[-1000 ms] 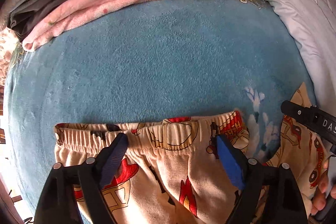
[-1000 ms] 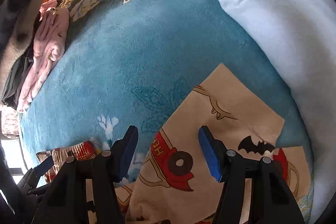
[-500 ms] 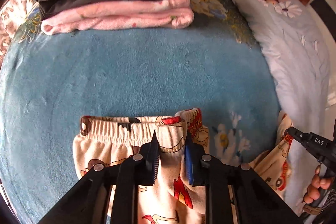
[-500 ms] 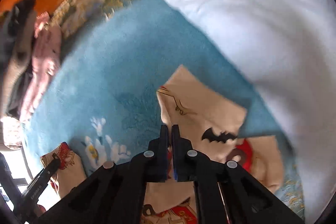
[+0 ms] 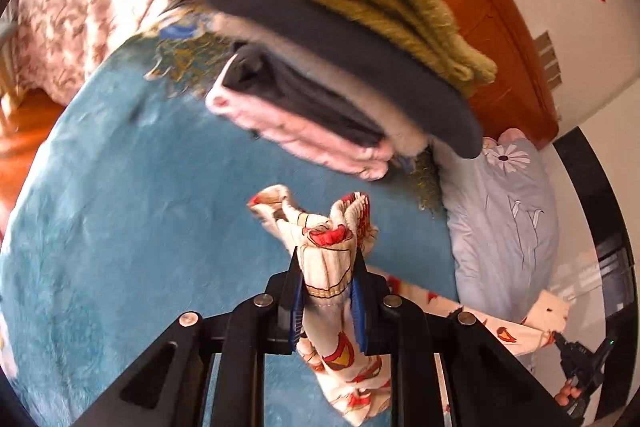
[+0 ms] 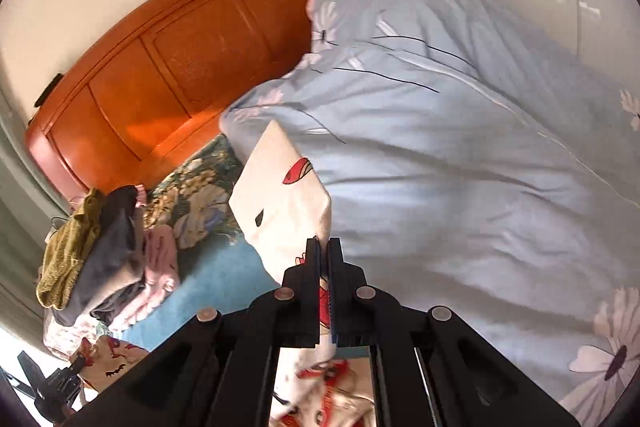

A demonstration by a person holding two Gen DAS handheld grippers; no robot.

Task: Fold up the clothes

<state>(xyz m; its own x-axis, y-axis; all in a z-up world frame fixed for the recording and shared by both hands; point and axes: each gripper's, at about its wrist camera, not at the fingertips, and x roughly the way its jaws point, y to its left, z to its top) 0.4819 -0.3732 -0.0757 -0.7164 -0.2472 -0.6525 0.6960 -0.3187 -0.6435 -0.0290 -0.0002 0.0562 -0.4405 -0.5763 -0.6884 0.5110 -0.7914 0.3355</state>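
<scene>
A pair of cream printed pajama pants [image 5: 326, 267] with red cartoon cars hangs in the air over the blue blanket [image 5: 132, 211]. My left gripper [image 5: 325, 263] is shut on the bunched waistband. My right gripper [image 6: 323, 247] is shut on a leg hem of the same pants [image 6: 284, 203]. The right gripper also shows in the left wrist view [image 5: 576, 359], at the far end of the stretched fabric. The left gripper shows in the right wrist view [image 6: 60, 383] at the lower left.
A stack of folded clothes [image 5: 340, 67] in olive, dark grey and pink lies on the blanket near the orange wooden headboard [image 6: 160, 67]; the stack also shows in the right wrist view [image 6: 100, 255]. A pale blue flowered duvet [image 6: 460, 167] is heaped to the right.
Both grippers closed on the pants and lifted them off the blanket. The views have tilted up toward the headboard and the folded stack.
</scene>
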